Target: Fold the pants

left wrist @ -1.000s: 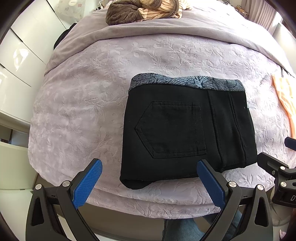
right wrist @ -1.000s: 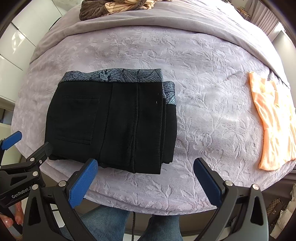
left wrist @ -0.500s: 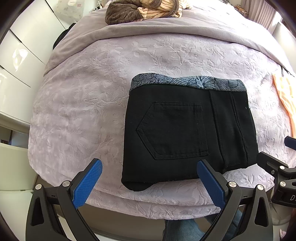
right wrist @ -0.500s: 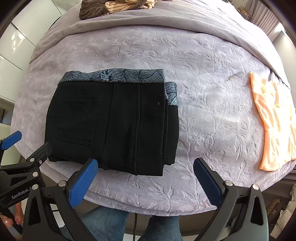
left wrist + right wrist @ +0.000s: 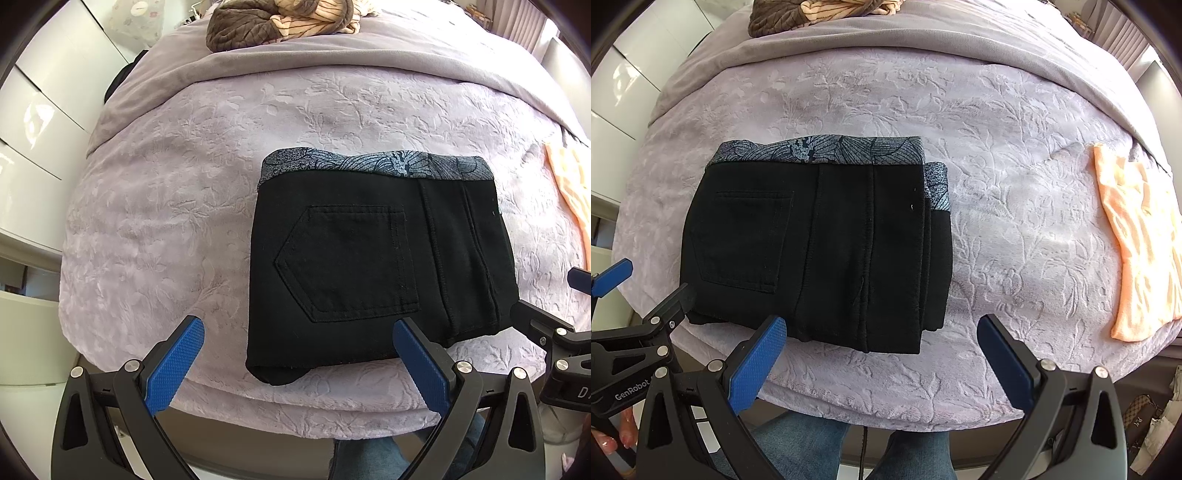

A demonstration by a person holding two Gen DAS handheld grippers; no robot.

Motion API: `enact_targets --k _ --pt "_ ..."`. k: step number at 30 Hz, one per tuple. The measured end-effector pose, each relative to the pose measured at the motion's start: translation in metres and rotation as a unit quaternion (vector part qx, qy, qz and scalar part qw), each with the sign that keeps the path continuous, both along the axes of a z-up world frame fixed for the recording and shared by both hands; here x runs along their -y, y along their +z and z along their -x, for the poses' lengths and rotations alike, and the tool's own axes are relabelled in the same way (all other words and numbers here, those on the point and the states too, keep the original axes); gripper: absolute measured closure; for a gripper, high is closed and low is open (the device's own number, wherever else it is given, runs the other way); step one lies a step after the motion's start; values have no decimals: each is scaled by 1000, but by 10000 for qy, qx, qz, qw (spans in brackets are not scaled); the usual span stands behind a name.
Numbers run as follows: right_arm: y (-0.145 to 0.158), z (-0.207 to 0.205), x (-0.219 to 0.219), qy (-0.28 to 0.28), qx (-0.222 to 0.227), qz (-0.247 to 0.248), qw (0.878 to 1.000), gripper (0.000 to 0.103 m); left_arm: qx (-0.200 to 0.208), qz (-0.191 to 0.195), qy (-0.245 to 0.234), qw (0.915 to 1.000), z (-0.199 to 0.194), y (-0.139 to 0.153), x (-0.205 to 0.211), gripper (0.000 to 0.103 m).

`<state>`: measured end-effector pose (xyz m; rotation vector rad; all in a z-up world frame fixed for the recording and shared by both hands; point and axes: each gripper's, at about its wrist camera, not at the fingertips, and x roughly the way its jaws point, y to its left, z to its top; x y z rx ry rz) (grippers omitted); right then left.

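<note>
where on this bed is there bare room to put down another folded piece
The widest bare stretch of the bedspread lies between the folded black pants and the orange garment. More bare cover runs left of the pants and beyond their patterned waistband, up to the grey blanket. The near edge is crowded by both open grippers.

Folded black pants [image 5: 376, 258] on lilac bedspread [image 5: 166, 184], wide-spread left claw [image 5: 297, 350] just short, empty.
</note>
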<state>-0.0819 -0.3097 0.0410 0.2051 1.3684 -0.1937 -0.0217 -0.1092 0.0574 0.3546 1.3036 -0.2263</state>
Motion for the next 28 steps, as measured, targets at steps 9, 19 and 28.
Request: enact_targets --k 9,19,28 --pt "-4 -1 1 -11 -40 -7 10000 0 -42 19 -26 10000 -1 -2 0 0" --pt "-7 -2 3 -32 -78 -12 10000 0 -105 36 -79 9999 -4 -5 -2 0" --pt "-10 -6 6 -75 -100 -19 9999 0 -39 93 -104 9999 -9 -5 -4 0"
